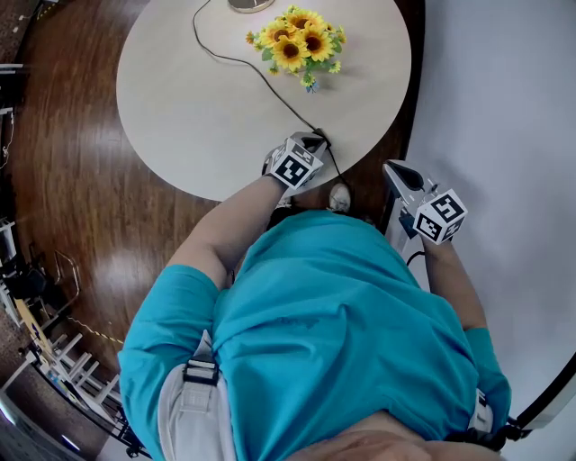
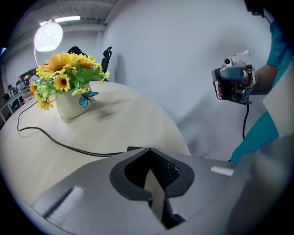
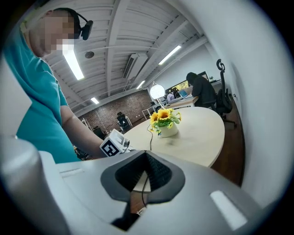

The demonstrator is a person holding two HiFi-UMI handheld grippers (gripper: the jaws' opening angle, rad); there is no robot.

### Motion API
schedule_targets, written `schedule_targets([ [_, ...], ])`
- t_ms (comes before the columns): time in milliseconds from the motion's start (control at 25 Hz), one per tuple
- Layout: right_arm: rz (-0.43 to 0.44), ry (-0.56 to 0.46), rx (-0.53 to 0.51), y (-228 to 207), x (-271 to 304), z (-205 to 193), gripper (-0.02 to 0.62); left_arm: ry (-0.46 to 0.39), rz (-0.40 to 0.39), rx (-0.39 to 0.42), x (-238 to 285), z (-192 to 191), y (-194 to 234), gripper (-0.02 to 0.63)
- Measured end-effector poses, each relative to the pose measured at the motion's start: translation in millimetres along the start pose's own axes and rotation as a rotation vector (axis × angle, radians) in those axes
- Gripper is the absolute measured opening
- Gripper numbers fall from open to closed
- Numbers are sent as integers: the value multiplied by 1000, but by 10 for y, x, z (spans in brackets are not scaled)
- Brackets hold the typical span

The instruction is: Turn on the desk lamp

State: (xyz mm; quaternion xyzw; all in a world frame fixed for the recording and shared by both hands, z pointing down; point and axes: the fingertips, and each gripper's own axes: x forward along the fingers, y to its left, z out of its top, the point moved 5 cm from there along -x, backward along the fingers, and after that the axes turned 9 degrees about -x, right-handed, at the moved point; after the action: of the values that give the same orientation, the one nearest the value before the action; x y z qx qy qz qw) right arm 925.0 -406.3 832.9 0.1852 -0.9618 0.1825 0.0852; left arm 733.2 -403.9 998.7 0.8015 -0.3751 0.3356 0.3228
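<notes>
Lamp: far across table, ahead and slightly left of left tongs, the nearer pair, which sit over the cord. Both pairs closed, empty; right tongs off-table.

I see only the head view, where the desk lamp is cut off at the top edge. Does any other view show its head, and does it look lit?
Observer: Yes, the left gripper view shows the lamp head: a round globe, bright white, behind the sunflowers. It looks lit, though I cannot be sure.
Operator: Do the left jaws hold anything?
Observer: No. The left gripper has its jaws together with nothing between them, close to the black cable.
</notes>
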Motion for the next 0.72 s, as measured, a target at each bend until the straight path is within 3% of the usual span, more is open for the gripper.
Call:
schedule_targets([
  [480,-2,-3,-4,-11,-34,124,2,0,-9,-41,-48,80,-27,18],
  [720,17,-20,-14,-25,-42,250,2,-119,1,-112,-296,269,-38,18],
])
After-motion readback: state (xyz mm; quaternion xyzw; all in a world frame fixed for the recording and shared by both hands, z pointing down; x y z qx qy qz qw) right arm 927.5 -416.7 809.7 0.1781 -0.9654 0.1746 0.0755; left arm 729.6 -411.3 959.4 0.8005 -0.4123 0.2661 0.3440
